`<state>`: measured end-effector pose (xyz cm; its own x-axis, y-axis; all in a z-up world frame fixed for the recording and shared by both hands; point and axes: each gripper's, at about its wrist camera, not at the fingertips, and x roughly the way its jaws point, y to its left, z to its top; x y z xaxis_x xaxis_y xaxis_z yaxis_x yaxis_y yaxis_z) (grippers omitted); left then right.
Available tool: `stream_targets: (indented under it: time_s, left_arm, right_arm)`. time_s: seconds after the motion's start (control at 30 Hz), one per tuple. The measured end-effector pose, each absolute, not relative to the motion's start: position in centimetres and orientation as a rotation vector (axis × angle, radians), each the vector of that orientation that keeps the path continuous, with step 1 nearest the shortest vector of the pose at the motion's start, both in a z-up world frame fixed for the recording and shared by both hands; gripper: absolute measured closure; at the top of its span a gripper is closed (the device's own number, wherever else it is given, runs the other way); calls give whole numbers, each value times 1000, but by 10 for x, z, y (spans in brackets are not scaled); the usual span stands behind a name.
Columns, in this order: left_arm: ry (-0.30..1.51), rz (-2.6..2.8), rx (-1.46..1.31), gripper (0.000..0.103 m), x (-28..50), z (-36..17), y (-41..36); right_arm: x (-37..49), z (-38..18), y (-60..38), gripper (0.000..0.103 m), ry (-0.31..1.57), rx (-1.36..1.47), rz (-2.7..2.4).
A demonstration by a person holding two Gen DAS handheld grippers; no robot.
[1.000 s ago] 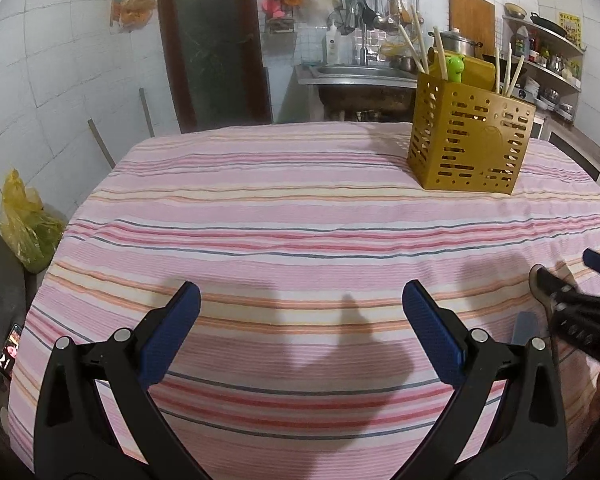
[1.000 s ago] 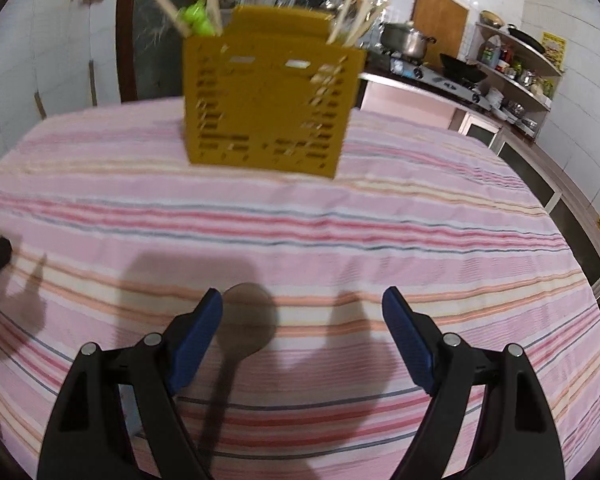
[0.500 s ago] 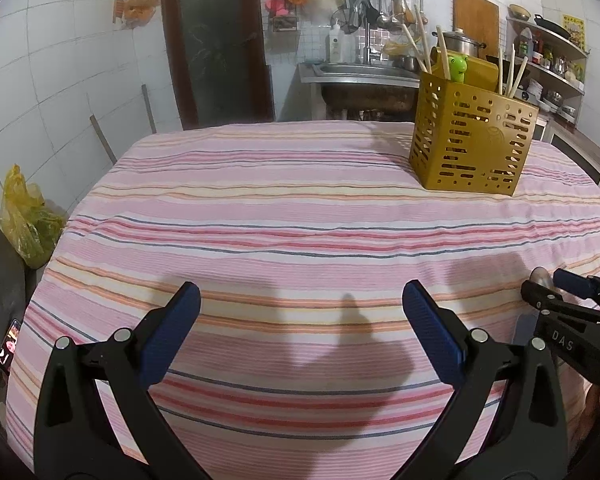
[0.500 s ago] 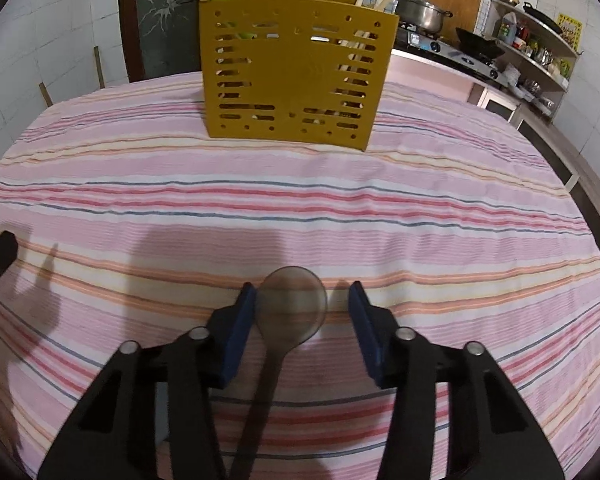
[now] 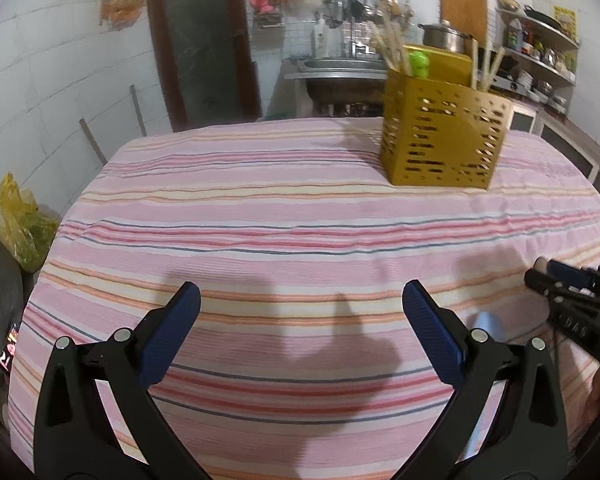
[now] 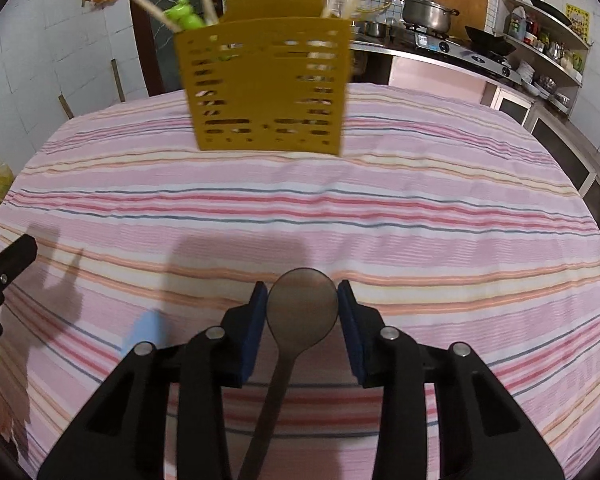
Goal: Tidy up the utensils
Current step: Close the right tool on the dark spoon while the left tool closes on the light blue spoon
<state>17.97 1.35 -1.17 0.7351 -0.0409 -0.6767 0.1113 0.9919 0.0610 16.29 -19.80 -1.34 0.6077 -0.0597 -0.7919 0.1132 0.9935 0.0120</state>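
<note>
A dark wooden spoon [image 6: 302,312] lies between the blue pads of my right gripper [image 6: 302,290]. The jaws are closing, and the pads touch both sides of its bowl; its handle runs back under the gripper. The yellow slotted utensil holder [image 6: 268,88] stands on the striped cloth straight ahead, with chopsticks and a green piece sticking out. In the left wrist view the holder [image 5: 440,140] is far right. My left gripper [image 5: 300,292] hovers open over bare cloth, holding nothing. The right gripper [image 5: 560,276] shows at that view's right edge.
A pale blue thing [image 6: 148,330] lies on the cloth left of the right gripper, also visible as a blue shape [image 5: 488,326] beside the left gripper's right finger. The striped table [image 5: 284,208] ends at a tiled wall on the left. Sink, stove and shelves stand behind.
The right gripper's jaws went from wide apart to closed in on the spoon's bowl, and it moved nearer the holder. The left gripper stayed open and shifted slightly.
</note>
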Motion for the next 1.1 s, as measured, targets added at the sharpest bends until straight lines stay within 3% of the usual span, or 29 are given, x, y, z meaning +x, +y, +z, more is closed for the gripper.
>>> stream_targets:
  time_s: [0.83, 0.97, 1.1]
  left_arm:
    - [908, -315, 154, 6, 171, -44, -78]
    - [969, -343, 145, 21, 178, -56, -84]
    - [967, -345, 159, 25, 178, -58, -88]
  right_arm:
    - [144, -32, -295, 66, 900, 146, -26]
    - [143, -33, -294, 66, 899, 141, -29]
    - [143, -33, -294, 66, 900, 142, -32]
